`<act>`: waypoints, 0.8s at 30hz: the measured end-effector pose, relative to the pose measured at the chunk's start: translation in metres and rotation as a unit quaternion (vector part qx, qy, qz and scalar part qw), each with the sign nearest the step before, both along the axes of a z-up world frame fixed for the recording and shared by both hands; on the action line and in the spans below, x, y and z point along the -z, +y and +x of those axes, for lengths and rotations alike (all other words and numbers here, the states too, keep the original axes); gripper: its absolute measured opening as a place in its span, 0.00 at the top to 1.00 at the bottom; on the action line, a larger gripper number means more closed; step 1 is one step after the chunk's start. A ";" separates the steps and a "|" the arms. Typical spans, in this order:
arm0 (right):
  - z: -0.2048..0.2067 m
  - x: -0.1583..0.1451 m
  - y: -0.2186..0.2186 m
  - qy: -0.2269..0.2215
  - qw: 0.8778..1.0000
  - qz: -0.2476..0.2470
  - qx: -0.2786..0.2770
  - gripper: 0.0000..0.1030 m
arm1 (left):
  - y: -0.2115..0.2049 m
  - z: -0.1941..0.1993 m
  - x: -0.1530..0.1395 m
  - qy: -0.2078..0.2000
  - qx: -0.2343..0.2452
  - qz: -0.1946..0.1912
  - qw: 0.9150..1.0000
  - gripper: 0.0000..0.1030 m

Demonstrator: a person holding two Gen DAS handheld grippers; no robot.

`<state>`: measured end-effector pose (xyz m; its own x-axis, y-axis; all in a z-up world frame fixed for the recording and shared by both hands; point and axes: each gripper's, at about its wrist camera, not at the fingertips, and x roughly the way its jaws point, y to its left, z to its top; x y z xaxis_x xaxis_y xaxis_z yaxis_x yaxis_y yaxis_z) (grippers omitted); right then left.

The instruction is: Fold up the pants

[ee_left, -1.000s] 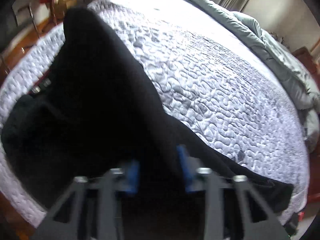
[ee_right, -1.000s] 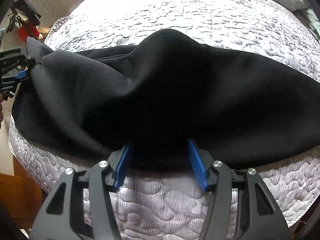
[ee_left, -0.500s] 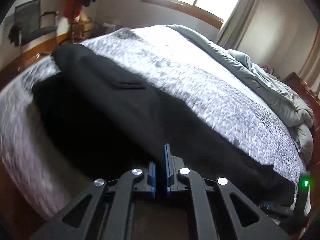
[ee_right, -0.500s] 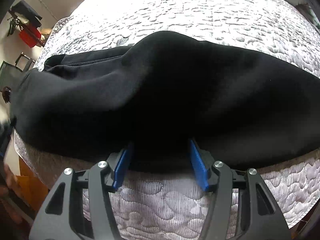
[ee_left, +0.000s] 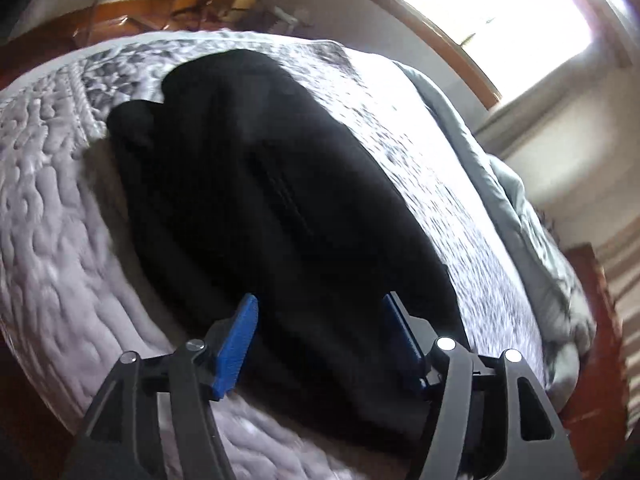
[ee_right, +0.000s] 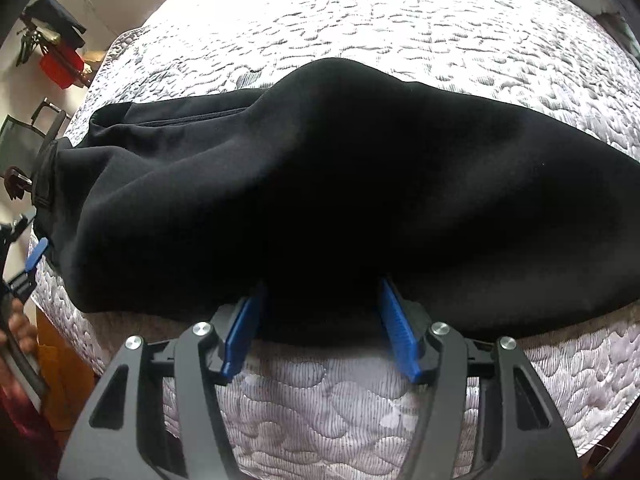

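Black pants [ee_right: 320, 184] lie lengthwise along the near edge of a bed with a white quilted cover [ee_right: 400, 20]. My right gripper [ee_right: 320, 312] is open, its blue pads on either side of the pants' near edge. My left gripper [ee_left: 320, 320] is open at the pants' [ee_left: 280, 184] end, blue pads on either side of the cloth. It also shows at the far left of the right wrist view [ee_right: 34, 256]. The cloth rises in a hump in front of the right gripper.
A grey duvet [ee_left: 520, 216] is bunched along the far side of the bed. A window [ee_left: 492, 12] is beyond it. A chair [ee_right: 28, 136] and a red object [ee_right: 60, 68] stand on the wooden floor past the bed's left end.
My left gripper shut, swung round to the pants' end and has opened again. The pants' left end has dropped onto the bed. My right gripper has stayed open in place.
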<state>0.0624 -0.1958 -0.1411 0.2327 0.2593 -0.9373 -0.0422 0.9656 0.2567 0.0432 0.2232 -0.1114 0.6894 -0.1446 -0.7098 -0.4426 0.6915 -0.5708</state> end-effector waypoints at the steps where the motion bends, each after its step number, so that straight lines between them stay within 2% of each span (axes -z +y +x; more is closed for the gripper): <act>1: 0.000 0.000 0.001 0.000 1.000 -0.001 -0.001 0.40 | 0.010 0.007 0.005 0.011 0.000 -0.015 1.000 0.37; 3: 0.001 0.000 0.003 0.000 1.000 -0.004 -0.003 0.39 | 0.021 0.014 0.012 0.020 0.001 -0.036 0.999 0.41; 5: 0.001 0.000 0.005 0.000 1.000 -0.006 -0.003 0.37 | 0.027 0.019 0.016 0.031 -0.001 -0.038 0.999 0.52; 6: 0.001 0.000 0.006 -0.001 1.000 -0.008 -0.004 0.37 | 0.027 0.022 0.016 0.033 -0.001 -0.036 0.999 0.59; 7: 0.001 0.000 0.006 0.000 1.000 -0.009 -0.004 0.37 | 0.028 0.022 0.016 0.035 -0.004 -0.029 0.999 0.73; 8: 0.002 0.000 0.006 0.000 1.000 -0.009 -0.004 0.37 | 0.028 0.022 0.016 0.035 -0.008 -0.020 0.999 0.78; 12: 0.003 0.000 0.006 0.003 1.000 -0.009 -0.006 0.36 | 0.024 0.007 0.008 0.004 -0.024 -0.009 1.000 0.84; 15: 0.004 0.000 0.006 0.006 1.000 -0.009 -0.006 0.36 | 0.017 -0.006 -0.003 -0.014 -0.032 0.025 0.999 0.85; 20: 0.006 0.001 0.009 0.006 1.000 -0.014 -0.008 0.33 | 0.025 -0.006 0.009 0.012 -0.006 -0.001 1.000 0.85; 21: 0.006 0.001 0.010 0.005 1.000 -0.015 -0.009 0.32 | 0.028 -0.004 0.012 0.025 0.001 -0.011 1.000 0.82; 23: 0.006 0.001 0.010 0.005 1.000 -0.016 -0.009 0.31 | 0.030 0.004 0.016 0.035 0.016 -0.043 0.998 0.67; 24: 0.006 0.002 0.010 0.005 1.000 -0.016 -0.009 0.31 | 0.029 0.008 0.016 0.034 0.025 -0.049 0.998 0.51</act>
